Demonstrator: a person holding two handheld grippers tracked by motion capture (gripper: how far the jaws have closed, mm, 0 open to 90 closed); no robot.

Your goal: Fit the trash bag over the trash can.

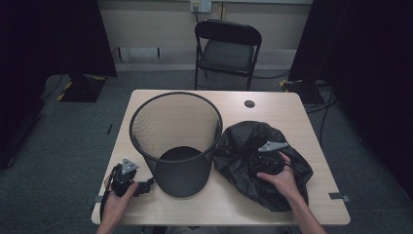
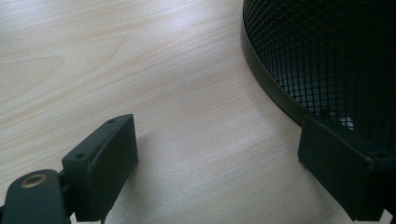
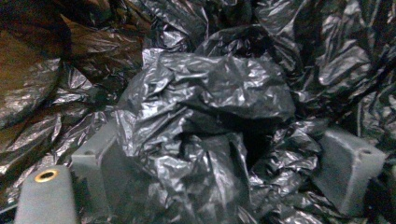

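Matt black wire-mesh bin (image 1: 176,141), glossy crinkled plastic bag (image 1: 243,146), smooth pale wood-grain table (image 1: 272,105)

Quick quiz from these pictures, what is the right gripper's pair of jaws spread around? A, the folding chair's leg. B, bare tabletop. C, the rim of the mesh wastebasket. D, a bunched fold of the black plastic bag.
D: the right gripper has its jaws apart with a crumpled fold of the black plastic bag between them, not yet pinched.

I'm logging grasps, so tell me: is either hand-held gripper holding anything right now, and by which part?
Nothing is gripped. The left hand-held gripper is open over bare table beside the mesh bin. The right hand-held gripper is open, with a crumpled fold of the black bag between its jaws.
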